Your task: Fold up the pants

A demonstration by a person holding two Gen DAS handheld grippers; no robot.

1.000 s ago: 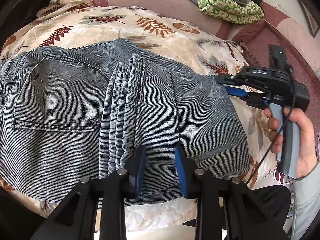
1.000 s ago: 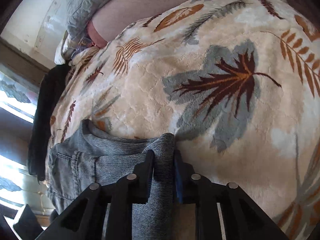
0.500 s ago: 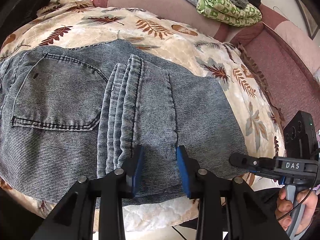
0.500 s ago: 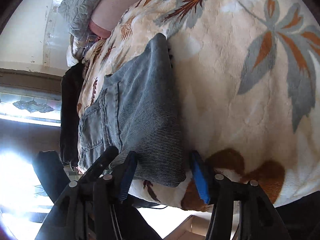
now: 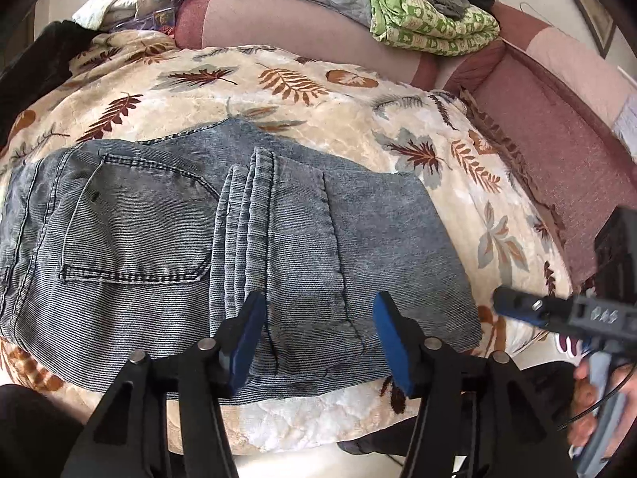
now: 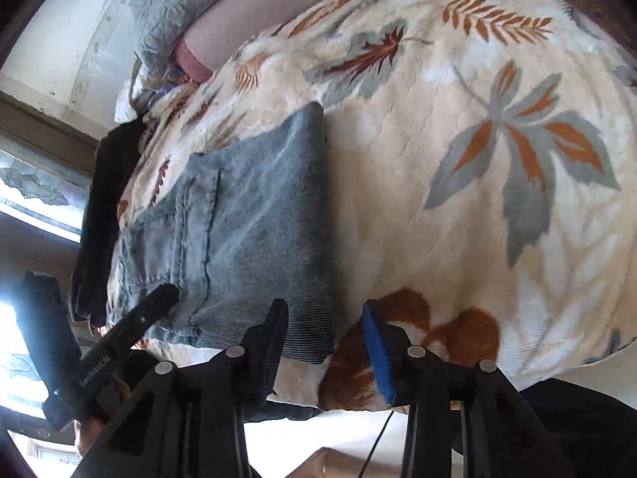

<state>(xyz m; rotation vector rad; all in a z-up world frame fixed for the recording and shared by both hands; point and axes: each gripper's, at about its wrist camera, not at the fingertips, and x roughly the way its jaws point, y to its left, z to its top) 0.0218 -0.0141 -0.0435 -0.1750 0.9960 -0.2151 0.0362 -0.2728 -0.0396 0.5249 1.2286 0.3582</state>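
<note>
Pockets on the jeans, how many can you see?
1. A back pocket shows on the left part of the folded jeans, beside the stacked leg hems in the left wrist view. Others may be hidden under the folded layers.

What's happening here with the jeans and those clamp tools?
A person is folding a pair of jeans on a leaf-print blanket, using a handheld gripper in each hand. The jeans lie folded into a compact rectangle. The left gripper is opening just above their near edge, its pads off the fabric. The right gripper is off the jeans' right corner, its jaws also opening with nothing between them. Neither is holding the denim now.
</note>
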